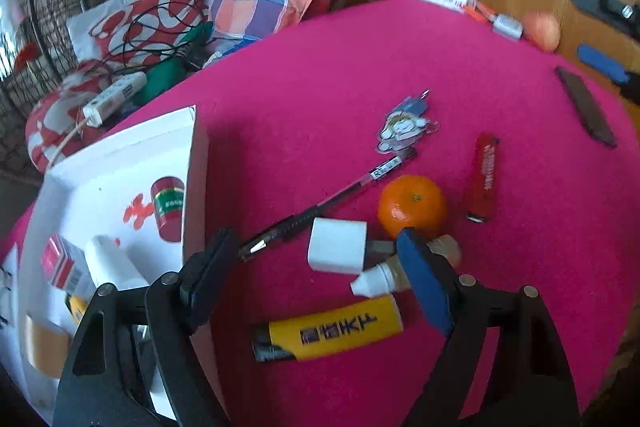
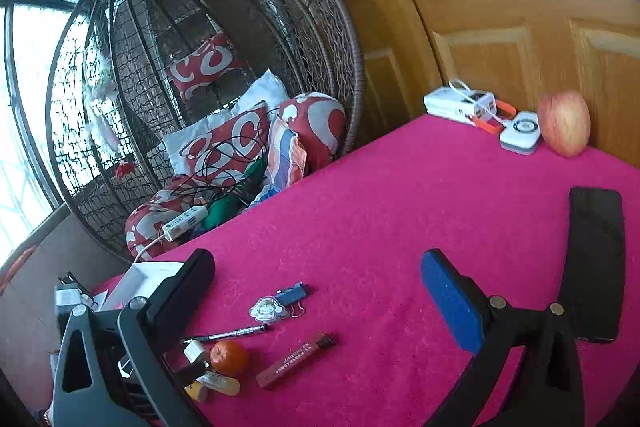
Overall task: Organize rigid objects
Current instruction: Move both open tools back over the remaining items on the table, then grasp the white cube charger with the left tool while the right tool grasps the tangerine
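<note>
My left gripper (image 1: 316,275) is open and empty, low over the pink table (image 1: 320,75). Between its fingers lie a white charger plug (image 1: 338,246), a small white-capped tube (image 1: 384,277) and a yellow lighter (image 1: 332,333). Just beyond are a tangerine (image 1: 412,209), a black pen (image 1: 324,203), a red slim box (image 1: 485,179) and a cartoon keychain (image 1: 404,125). A white box (image 1: 120,151) at the left holds a red jar (image 1: 168,207) and other small items. My right gripper (image 2: 320,287) is open and empty, above the table's middle; the keychain (image 2: 276,305), pen (image 2: 232,335), tangerine (image 2: 229,357) and red box (image 2: 294,361) lie below it.
A dark phone (image 2: 596,259) lies at the right. An apple (image 2: 564,123), a white round device (image 2: 520,131) and a white power bank (image 2: 456,103) sit at the far edge by the wooden door. A wicker hanging chair (image 2: 200,67) with cushions stands left of the table.
</note>
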`<state>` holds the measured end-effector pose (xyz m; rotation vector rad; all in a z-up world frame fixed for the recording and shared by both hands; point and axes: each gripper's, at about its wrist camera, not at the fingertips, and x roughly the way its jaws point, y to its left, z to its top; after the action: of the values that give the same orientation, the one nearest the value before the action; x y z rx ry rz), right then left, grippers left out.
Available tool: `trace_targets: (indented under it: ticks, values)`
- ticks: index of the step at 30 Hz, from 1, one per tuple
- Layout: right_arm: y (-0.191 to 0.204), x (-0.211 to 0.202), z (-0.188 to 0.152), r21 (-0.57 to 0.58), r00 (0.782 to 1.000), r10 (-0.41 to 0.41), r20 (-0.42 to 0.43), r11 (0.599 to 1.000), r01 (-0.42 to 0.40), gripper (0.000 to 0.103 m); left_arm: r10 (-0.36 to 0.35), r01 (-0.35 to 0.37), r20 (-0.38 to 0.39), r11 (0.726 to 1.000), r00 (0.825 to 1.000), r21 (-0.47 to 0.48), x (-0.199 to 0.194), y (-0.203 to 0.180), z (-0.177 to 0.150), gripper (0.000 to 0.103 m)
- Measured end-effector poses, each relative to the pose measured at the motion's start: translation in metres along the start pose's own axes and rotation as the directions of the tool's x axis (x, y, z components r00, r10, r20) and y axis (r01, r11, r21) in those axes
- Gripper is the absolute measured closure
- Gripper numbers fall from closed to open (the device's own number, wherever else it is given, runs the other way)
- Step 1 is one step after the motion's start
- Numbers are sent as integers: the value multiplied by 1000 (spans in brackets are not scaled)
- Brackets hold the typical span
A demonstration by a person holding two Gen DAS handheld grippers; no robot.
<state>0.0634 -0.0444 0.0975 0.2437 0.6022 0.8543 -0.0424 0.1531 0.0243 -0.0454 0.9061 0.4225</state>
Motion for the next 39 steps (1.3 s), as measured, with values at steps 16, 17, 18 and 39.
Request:
trace_targets:
  ticks: [16, 17, 18, 39]
  values:
    - [62, 49, -42, -323, 959, 13, -284, 940, -109, 0, -81, 76, -65, 994, 995, -77, 7, 9, -2, 58]
    - [69, 55, -47, -342, 952, 13, -304, 932, -122, 0, -82, 76, -59, 993, 995, -95, 5, 10, -3, 58]
    - [73, 58, -50, -349, 948, 18, -317, 927, -134, 1, -83, 76, -54, 991, 995, -106, 4, 11, -4, 58]
    - [103, 103, -84, -439, 875, 1, -483, 865, -243, 63, -2, -2, -59, 997, 998, -73, 6, 5, -15, 58]
